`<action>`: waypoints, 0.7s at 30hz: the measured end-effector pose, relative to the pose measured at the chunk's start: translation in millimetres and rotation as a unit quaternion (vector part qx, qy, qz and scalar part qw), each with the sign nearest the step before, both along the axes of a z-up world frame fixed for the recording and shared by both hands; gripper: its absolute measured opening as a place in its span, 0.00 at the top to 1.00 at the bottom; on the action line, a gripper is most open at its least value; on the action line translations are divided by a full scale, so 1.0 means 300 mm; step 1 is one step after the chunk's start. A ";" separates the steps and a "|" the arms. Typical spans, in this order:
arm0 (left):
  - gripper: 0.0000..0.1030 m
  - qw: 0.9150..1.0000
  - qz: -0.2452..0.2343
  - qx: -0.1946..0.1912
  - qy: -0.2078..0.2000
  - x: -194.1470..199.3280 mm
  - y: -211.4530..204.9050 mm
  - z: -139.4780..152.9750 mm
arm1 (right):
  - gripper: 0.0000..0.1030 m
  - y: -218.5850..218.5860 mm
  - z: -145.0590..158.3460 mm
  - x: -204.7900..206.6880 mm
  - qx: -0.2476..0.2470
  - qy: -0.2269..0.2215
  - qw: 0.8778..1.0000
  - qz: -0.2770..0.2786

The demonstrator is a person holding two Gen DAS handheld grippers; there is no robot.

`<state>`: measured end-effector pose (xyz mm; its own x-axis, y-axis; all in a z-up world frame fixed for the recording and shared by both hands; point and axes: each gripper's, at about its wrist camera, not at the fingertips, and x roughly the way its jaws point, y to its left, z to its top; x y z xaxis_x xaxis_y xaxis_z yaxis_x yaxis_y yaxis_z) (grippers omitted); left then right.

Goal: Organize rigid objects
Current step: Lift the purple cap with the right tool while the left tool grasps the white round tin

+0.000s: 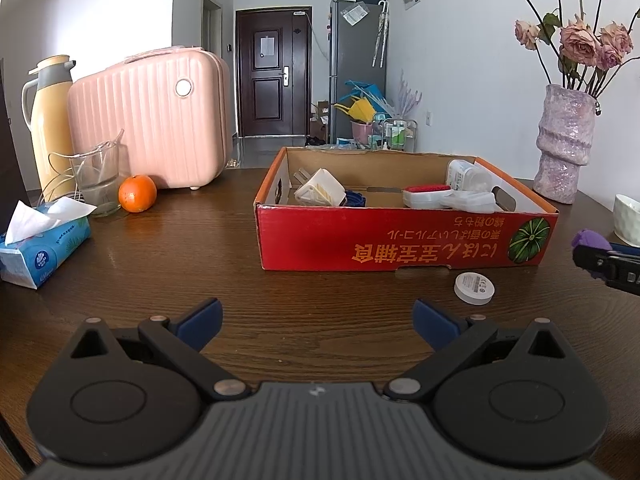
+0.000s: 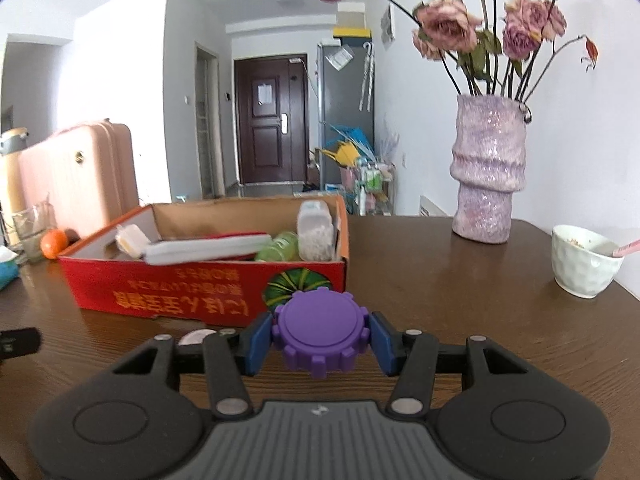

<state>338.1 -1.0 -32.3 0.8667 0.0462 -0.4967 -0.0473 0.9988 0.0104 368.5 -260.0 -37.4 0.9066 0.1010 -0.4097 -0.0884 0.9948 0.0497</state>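
The right tool [image 2: 322, 338] is clamped on a purple cap [image 2: 320, 330], its blue pads pressing the notched rim from both sides so the flat disc stays level and clear of the counter [image 2: 460, 280]. It hangs just in front of the red box [image 2: 160, 284], near that box's right front corner, probably for a drop inside, where a white bottle [image 2: 315, 226], a green bottle [image 2: 278, 246] and a flat white case [image 2: 208, 246] already lie. The left tool [image 1: 318, 320] stands wide open and empty over the counter's near edge. A white puck [image 1: 474, 288] lies on the counter just in front of the box, likely the next pick.
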 end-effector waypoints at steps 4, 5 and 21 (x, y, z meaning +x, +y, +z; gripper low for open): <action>0.00 1.000 -0.001 0.002 0.001 0.000 -0.003 -0.001 | 0.50 0.011 0.019 -0.055 0.006 -0.012 1.000 0.011; 0.00 1.000 -0.002 0.002 0.001 0.000 -0.003 -0.001 | 0.50 0.013 0.021 -0.067 0.007 -0.013 1.000 0.013; 0.00 1.000 -0.020 -0.006 0.018 0.022 -0.043 -0.013 | 0.50 -0.010 0.035 -0.135 0.028 -0.025 0.999 0.007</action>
